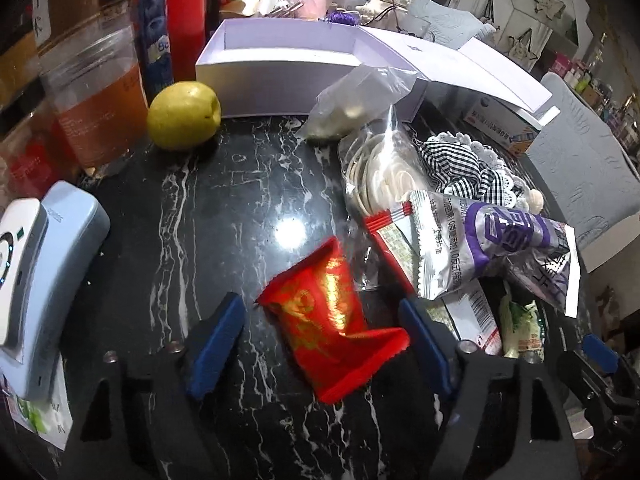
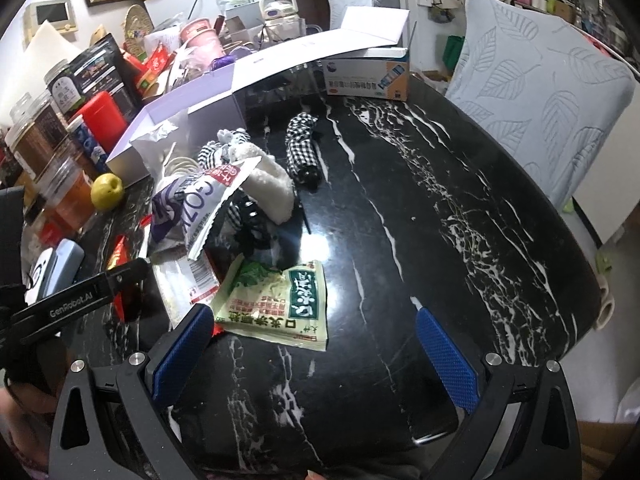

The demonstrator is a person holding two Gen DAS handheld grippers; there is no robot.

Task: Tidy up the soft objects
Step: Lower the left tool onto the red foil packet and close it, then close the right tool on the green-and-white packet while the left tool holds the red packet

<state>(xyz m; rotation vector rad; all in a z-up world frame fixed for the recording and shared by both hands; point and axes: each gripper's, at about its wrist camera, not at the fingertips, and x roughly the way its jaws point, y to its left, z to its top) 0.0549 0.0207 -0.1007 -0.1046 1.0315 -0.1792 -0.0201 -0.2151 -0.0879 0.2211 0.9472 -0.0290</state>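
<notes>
A red foil packet [image 1: 332, 320] lies on the black marble table [image 1: 224, 208], between the blue pads of my open left gripper [image 1: 320, 340], which touches nothing. To its right is a pile: a purple-and-silver snack bag [image 1: 492, 240], a clear bag of white rings [image 1: 380, 172], checked cloth [image 1: 460, 168]. An open white box [image 1: 280, 68] stands behind. My right gripper [image 2: 316, 356] is open and empty over the table; a green packet [image 2: 280, 300] lies just ahead of its left pad. The purple bag [image 2: 192, 204], a white fluffy item [image 2: 272, 188] and a checked cloth roll [image 2: 302, 144] lie beyond.
A yellow-green apple [image 1: 184, 114], jars [image 1: 96, 92], a red canister [image 1: 186, 20] and a pale blue device [image 1: 44, 272] crowd the left. A tissue box [image 2: 366, 76] sits at the back. A padded chair [image 2: 536, 92] stands at the right table edge.
</notes>
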